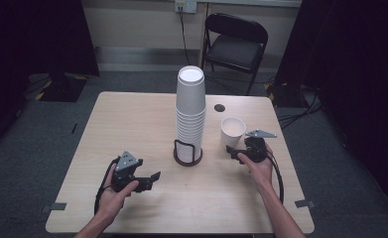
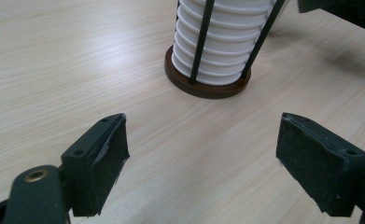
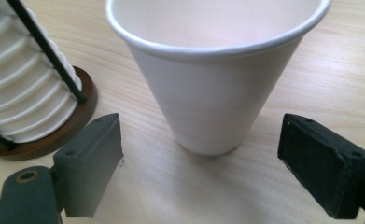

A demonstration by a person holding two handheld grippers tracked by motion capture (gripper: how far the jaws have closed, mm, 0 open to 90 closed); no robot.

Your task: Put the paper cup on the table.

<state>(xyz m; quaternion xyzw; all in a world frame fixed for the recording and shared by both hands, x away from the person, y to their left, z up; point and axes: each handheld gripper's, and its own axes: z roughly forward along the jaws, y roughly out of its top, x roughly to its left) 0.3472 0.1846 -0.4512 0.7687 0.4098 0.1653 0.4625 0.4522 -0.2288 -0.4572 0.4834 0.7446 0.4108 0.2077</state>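
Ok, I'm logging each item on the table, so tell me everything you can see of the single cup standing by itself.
The single cup is a plain white paper-looking cup with a rolled rim, tapering toward a narrow base. It stands upright and mouth-up on the table, empty as far as its inside shows, to the right of the stack of cups and apart from it. The right claw is open just in front of it, a jaw on either side, neither touching. Nothing but the table touches it.

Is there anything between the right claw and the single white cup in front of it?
Nothing. The right gripper view shows bare table between the open right claw and the upright single cup, which the pads don't touch.
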